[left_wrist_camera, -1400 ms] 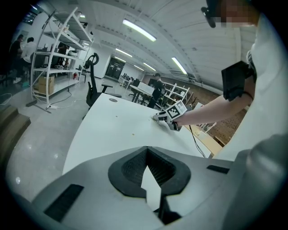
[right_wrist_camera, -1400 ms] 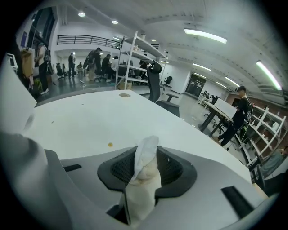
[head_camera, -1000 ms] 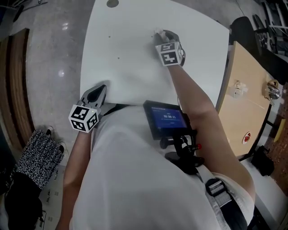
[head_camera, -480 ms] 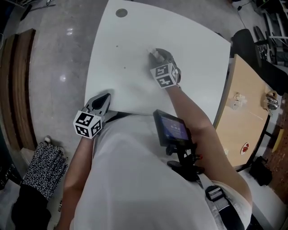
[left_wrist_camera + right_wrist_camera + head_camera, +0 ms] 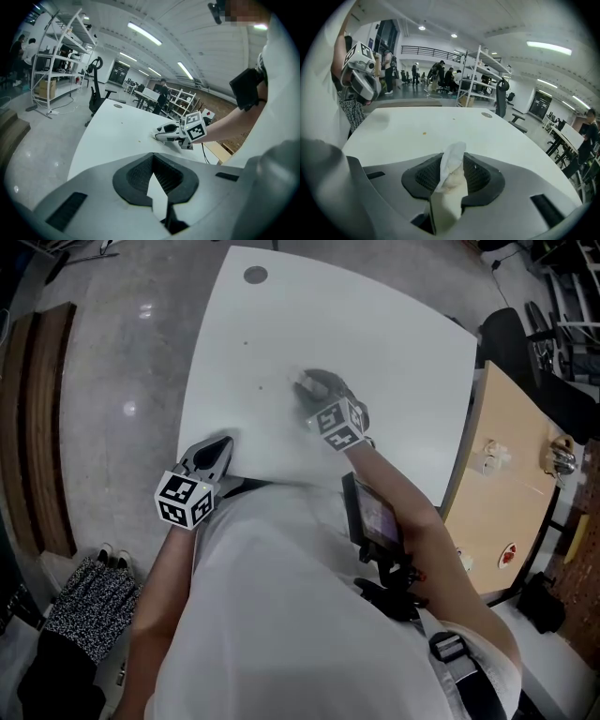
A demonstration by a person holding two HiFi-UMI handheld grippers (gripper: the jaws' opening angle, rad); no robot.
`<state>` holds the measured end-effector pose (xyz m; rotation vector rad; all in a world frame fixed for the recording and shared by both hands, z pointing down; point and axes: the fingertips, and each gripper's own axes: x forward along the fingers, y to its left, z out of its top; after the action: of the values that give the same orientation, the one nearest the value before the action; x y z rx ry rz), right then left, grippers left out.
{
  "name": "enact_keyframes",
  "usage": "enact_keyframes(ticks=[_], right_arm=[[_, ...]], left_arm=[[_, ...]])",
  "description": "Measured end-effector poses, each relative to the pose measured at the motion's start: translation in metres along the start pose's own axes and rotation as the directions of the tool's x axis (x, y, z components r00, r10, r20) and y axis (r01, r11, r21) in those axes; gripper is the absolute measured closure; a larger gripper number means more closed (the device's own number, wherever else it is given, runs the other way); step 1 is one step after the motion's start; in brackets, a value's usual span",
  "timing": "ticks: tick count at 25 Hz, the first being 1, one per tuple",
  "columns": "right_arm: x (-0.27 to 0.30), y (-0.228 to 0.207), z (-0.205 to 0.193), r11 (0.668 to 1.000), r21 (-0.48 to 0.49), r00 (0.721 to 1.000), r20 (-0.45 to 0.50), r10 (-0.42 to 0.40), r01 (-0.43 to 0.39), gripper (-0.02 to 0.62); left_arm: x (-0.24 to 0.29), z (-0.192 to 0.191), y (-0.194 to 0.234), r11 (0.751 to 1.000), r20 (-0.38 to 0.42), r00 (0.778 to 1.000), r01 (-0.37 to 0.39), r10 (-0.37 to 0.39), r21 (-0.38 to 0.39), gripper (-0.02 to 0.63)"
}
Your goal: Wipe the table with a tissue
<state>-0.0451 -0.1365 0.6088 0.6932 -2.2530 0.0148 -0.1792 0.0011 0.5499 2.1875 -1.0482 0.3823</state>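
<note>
A tissue [image 5: 451,176] is clamped in the right hand-held gripper [image 5: 309,388] on the table [image 5: 375,324]. The left hand-held gripper [image 5: 212,456] is closed, empty.

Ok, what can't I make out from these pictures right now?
Right gripper view: the tissue, clamped in the fingers, hides the tabletop under it.
Head view: the right gripper is motion-blurred, so tissue contact with the table cannot be told.
Head view: the person's torso covers the table's near edge.
Specks on the table: too small to identify.
</note>
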Motion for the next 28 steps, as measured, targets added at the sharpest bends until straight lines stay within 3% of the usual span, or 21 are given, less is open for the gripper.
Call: enact_keyframes(ticks=[5,8,10,12,19,28], right_arm=[[-0.002,0.012,-0.003,0.997,-0.022,0.998,-0.013,0.068,-0.068,0.471],[-0.008,0.021,0.002,0.98,0.097,0.984,0.033,0.174,-0.177,0.471],[-0.01,0.013,0.009,0.961,0.205,0.981,0.093,0.17,-0.186,0.471],[-0.009,0.002,0.011,0.956,0.246,0.985,0.103,0.14,-0.161,0.471],[0.008,0.0,0.019,0.984,0.139,0.994,0.016,0.111,-0.112,0.471],[0.028,-0.002,0.039,0.998,0.024,0.998,0.01,0.065,-0.065,0.471]], left_arm=[[0.002,-0.004,-0.002,1.0,0.011,1.0,-0.002,0.002,-0.007,0.601],[-0.001,-0.005,-0.001,1.0,0.018,1.0,-0.009,0.009,-0.017,0.601],[-0.003,-0.006,0.001,1.0,0.023,1.0,-0.016,0.016,-0.024,0.601],[-0.003,-0.006,0.003,0.999,0.027,0.999,-0.021,0.022,-0.029,0.601],[-0.011,-0.011,0.006,0.998,0.039,0.999,-0.031,0.033,-0.055,0.601],[-0.026,-0.017,0.018,0.995,0.045,0.997,-0.067,0.07,-0.077,0.601]])
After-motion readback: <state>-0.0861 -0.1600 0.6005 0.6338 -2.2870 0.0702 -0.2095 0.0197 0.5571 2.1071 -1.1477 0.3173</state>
